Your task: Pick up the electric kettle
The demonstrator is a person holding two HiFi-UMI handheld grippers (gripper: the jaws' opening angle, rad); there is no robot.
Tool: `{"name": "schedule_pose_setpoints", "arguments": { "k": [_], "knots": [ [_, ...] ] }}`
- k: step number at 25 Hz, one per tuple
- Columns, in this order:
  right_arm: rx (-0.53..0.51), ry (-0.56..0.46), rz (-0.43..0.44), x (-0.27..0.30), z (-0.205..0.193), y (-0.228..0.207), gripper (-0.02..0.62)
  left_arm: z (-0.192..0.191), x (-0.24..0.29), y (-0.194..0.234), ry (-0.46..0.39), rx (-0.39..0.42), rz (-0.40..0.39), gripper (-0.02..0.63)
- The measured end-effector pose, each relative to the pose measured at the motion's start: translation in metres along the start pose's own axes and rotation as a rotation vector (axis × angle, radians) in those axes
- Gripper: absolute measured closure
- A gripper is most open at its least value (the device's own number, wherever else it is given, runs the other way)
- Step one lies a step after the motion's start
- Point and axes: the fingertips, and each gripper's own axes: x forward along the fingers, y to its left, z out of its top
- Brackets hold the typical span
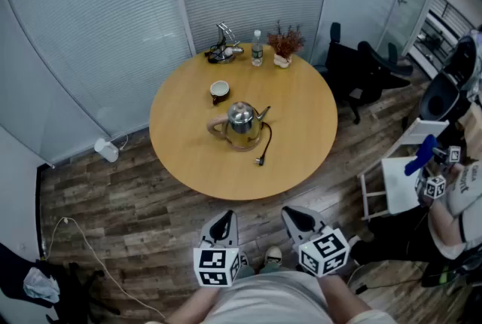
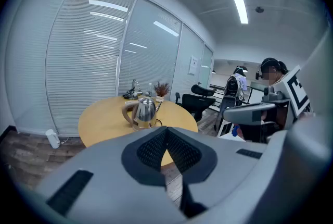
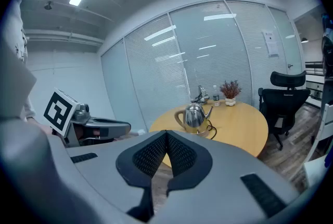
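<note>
Left claw (image 1: 222, 222), right claw (image 1: 300, 218) closed, empty; kettle (image 1: 242, 123) on table (image 1: 301, 138), cup (image 1: 219, 91), bottle (image 1: 257, 50) behind.

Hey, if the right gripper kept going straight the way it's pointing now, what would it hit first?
Probably the near edge of the table, with the kettle just beyond and slightly right of the line. The right gripper, jaws shut, is well short of both, so depth is uncertain.
</note>
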Motion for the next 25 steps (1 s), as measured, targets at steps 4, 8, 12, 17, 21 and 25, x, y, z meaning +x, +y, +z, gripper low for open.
{"name": "schedule_pose_setpoints", "arguments": {
  "k": [4,8,12,17,21,25],
  "knots": [
    [-0.011,-0.003,0.011,0.003,0.004,0.005,0.565,0.003,-0.001,0.002,0.001,-0.002,-0.002,0.603],
    [-0.017,-0.001,0.005,0.006,0.004,0.009,0.565,0.003,-0.003,0.009,0.001,-0.005,-0.003,0.603],
    [-0.017,0.000,-0.008,0.007,0.004,0.012,0.565,0.003,-0.005,0.013,-0.002,-0.006,-0.007,0.603],
    [0.030,-0.045,-0.034,0.010,0.009,0.015,0.563,0.004,-0.008,0.023,-0.009,0.001,-0.024,0.603],
    [0.028,-0.059,-0.076,0.010,0.009,0.020,0.563,0.004,-0.014,0.034,-0.020,0.011,-0.044,0.603],
    [0.043,-0.068,-0.107,0.011,0.008,0.028,0.563,0.003,-0.019,0.046,-0.024,0.004,-0.062,0.603]
  ]
}}
